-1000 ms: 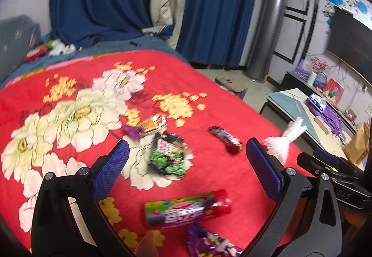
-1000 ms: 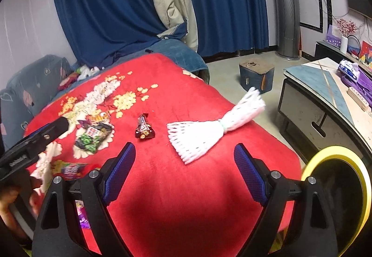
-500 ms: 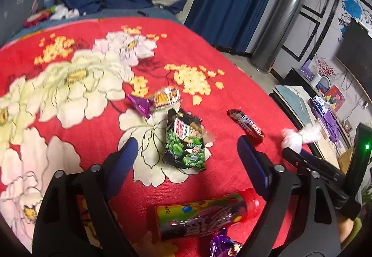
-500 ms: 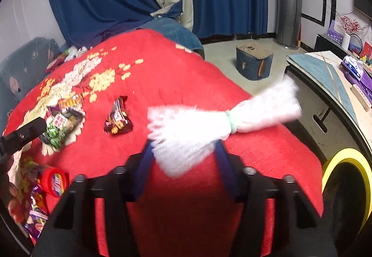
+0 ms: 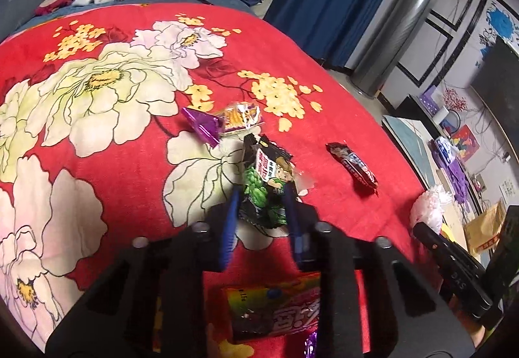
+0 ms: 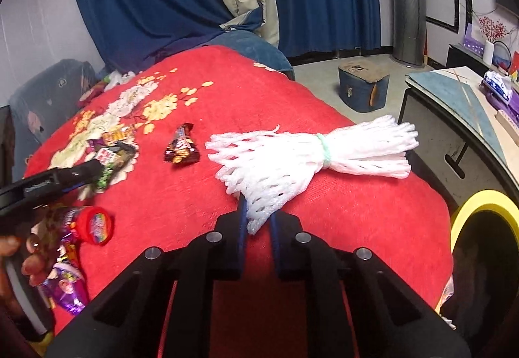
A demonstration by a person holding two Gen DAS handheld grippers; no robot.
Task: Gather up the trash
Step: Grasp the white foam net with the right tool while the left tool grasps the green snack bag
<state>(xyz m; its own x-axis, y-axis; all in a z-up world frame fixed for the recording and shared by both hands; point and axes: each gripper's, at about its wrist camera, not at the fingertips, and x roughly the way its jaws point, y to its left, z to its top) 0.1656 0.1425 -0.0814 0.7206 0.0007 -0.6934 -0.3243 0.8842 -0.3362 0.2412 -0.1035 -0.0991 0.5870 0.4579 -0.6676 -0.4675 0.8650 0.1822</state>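
Both tongs have just been closing, each with a piece of trash between its blue pads. Left gripper (image 5: 263, 196) is clamped on the near end of the black-and-green snack bag (image 5: 267, 178), which lies on the red flowered blanket (image 5: 97, 137); taking it by the edge makes sense, since the flat bag offers nothing else to pinch. Right gripper (image 6: 258, 212) is clamped on the near corner of the white foam net (image 6: 305, 153), a bundle tied with a green band and lying near the blanket's edge, so its loose mesh can be lifted by one tuft. Beyond that edge a yellow-rimmed bin (image 6: 470, 205) sits low on the right, probably where the trash is meant to go. Other pieces are untouched: a dark red candy bar (image 5: 353, 168) to the right of the bag, a purple wrapper (image 5: 202, 127) and an orange one (image 5: 240, 118) just beyond it, and a candy tube (image 5: 275, 309) with a red cap under the left gripper. The bag shows a cartoon figure and Chinese characters on a red-and-white panel that I cannot read; the tube's lettering is blurred, as is the bar's white print.
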